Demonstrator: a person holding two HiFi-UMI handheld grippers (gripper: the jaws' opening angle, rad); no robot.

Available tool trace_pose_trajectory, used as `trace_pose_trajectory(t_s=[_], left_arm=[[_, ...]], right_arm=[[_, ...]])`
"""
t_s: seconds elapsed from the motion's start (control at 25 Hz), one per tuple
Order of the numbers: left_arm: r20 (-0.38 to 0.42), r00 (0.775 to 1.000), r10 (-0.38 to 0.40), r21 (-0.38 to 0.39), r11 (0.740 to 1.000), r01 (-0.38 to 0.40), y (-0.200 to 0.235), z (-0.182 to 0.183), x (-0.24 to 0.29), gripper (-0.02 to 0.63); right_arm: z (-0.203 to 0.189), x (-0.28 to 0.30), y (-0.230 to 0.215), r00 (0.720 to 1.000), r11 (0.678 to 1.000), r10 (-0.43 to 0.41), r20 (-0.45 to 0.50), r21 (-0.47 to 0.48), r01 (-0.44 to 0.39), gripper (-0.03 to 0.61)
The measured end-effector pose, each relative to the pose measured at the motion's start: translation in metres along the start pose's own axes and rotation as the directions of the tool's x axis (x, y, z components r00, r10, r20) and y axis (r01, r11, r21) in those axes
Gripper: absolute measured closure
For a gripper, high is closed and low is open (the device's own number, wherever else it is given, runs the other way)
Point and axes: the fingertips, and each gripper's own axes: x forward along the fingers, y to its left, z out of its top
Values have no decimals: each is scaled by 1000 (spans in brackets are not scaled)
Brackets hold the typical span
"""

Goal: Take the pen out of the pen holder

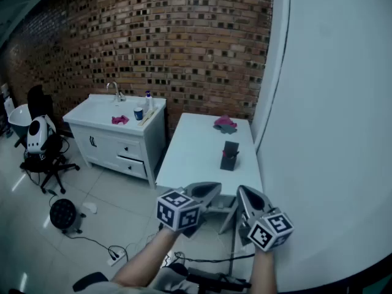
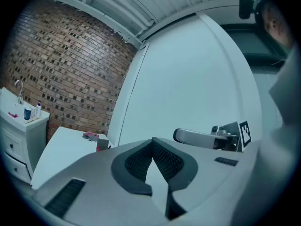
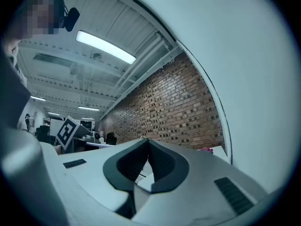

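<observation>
The black pen holder stands on the long white table, toward its right edge; a pen in it is too small to make out. In the left gripper view the pen holder is a small dark shape far ahead. Both grippers hang in the air short of the table's near end. My left gripper is shut with nothing between its jaws, and so is the right gripper. In their own views the left gripper and right gripper show their tips meeting.
A pink cloth lies at the table's far end. Left of the table stands a white sink cabinet with a blue cup. An office chair, a round black object and cables are on the floor. A white wall runs along the right.
</observation>
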Motion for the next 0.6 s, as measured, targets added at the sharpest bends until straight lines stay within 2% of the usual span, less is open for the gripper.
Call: trace_pose_trajectory(t_s=[0.6], left_arm=[[-6,1000,-11,-9,1000,11,21,5,28,611]], right_arm=[[3,19,-30,1000,1000,-30,6,-2,30,578]])
